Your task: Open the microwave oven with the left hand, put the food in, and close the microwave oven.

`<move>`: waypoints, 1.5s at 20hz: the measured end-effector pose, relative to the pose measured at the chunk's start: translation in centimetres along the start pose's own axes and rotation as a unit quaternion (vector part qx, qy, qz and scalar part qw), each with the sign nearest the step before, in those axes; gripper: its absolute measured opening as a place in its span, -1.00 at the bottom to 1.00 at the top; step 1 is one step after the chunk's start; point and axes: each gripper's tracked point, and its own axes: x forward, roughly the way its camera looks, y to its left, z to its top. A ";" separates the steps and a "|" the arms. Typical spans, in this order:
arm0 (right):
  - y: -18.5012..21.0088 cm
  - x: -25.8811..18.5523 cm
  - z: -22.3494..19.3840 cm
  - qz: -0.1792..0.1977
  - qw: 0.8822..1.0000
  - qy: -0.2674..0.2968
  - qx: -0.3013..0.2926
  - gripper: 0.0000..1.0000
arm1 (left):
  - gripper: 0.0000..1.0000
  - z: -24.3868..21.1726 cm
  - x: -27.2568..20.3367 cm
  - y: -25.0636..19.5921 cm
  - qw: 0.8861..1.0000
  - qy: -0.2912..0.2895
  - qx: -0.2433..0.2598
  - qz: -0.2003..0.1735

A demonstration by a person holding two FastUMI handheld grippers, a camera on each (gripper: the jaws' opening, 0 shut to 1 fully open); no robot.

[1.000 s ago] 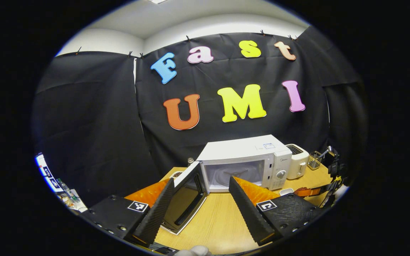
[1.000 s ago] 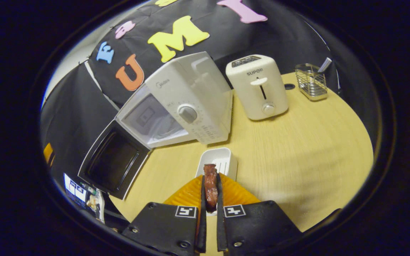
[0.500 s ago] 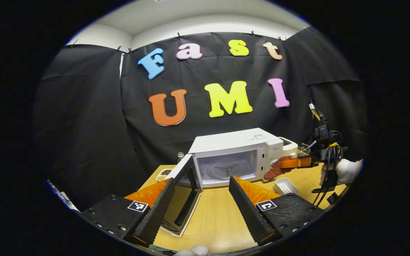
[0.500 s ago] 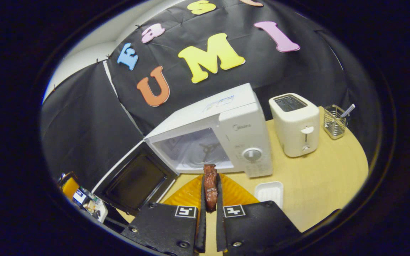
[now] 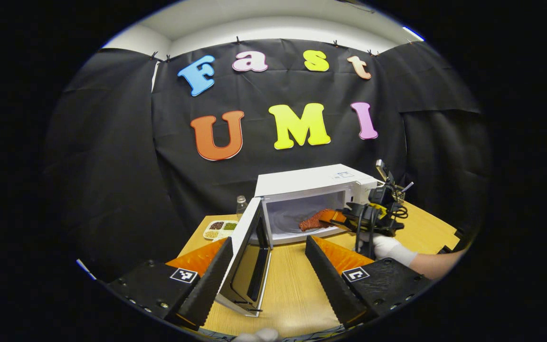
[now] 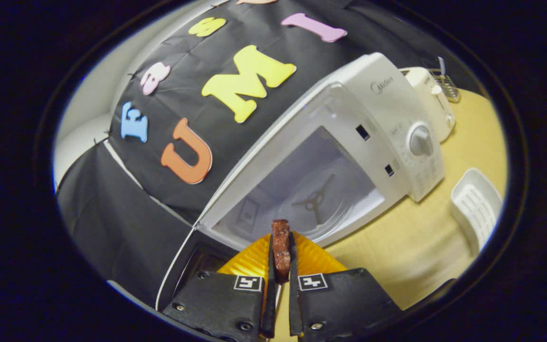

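Note:
The white microwave (image 5: 311,183) stands at the back of the wooden table (image 5: 292,285) with its door (image 5: 249,259) swung wide to the left. My left gripper (image 5: 268,270) is open, and the door's edge sits between its fingers without being pressed. My right gripper (image 6: 280,247) is shut on a reddish-brown piece of food (image 6: 281,247). In the left gripper view that food (image 5: 312,222) hangs at the mouth of the cavity, held by the right gripper (image 5: 335,217) in a white-gloved hand (image 5: 390,247). The glass turntable (image 6: 323,202) lies just ahead of the food.
A white toaster (image 6: 432,102) stands to the right of the microwave (image 6: 373,118), with a wire basket (image 6: 449,85) behind it. A small white tray (image 6: 475,206) lies on the table in front. A divided dish of seeds (image 5: 220,229) and a small jar (image 5: 240,204) sit left of the microwave.
My right gripper has carried the food left and forward, from beside the control panel to the cavity opening. The left gripper has drawn back slightly, still by the open door.

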 end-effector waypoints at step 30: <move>-5.0 12.1 1.3 -0.151 0.975 -0.130 -0.093 0.99 | 0.89 -1.5 1.4 3.6 1.000 0.004 0.022 -0.007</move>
